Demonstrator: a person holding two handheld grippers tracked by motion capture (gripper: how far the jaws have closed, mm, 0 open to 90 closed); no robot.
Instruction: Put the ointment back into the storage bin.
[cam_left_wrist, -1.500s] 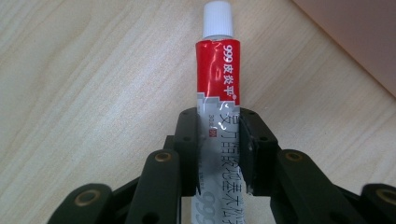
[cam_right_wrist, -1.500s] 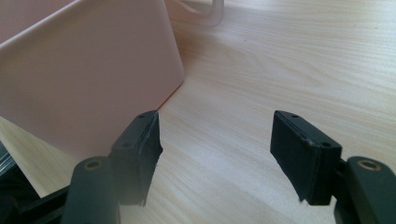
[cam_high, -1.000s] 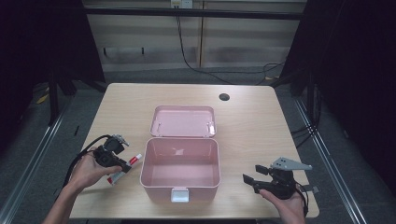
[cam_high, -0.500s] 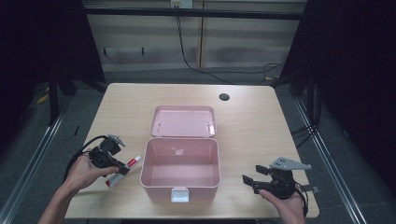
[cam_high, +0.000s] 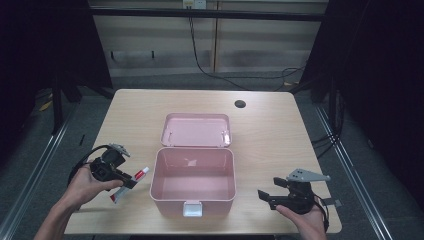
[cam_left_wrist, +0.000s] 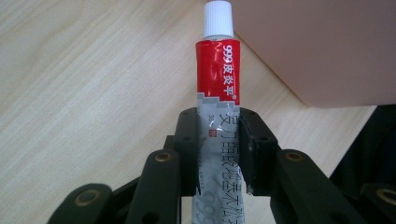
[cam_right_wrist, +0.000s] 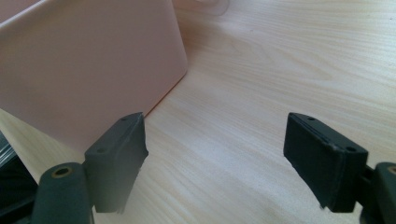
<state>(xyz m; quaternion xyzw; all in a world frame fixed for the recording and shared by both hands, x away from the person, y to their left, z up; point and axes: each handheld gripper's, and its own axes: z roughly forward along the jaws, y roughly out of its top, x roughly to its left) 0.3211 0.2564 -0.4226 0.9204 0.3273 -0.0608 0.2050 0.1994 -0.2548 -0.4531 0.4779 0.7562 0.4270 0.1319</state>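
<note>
Pale wooden table (cam_high: 280, 125) carries an open pink box (cam_high: 194, 177). Left gripper (cam_high: 116, 175) clamps a red-and-silver tube (cam_left_wrist: 216, 112) just left of the box — lifted off the wood. Right gripper (cam_high: 270, 196) has just been opening — jaws apart, nothing between.
</note>
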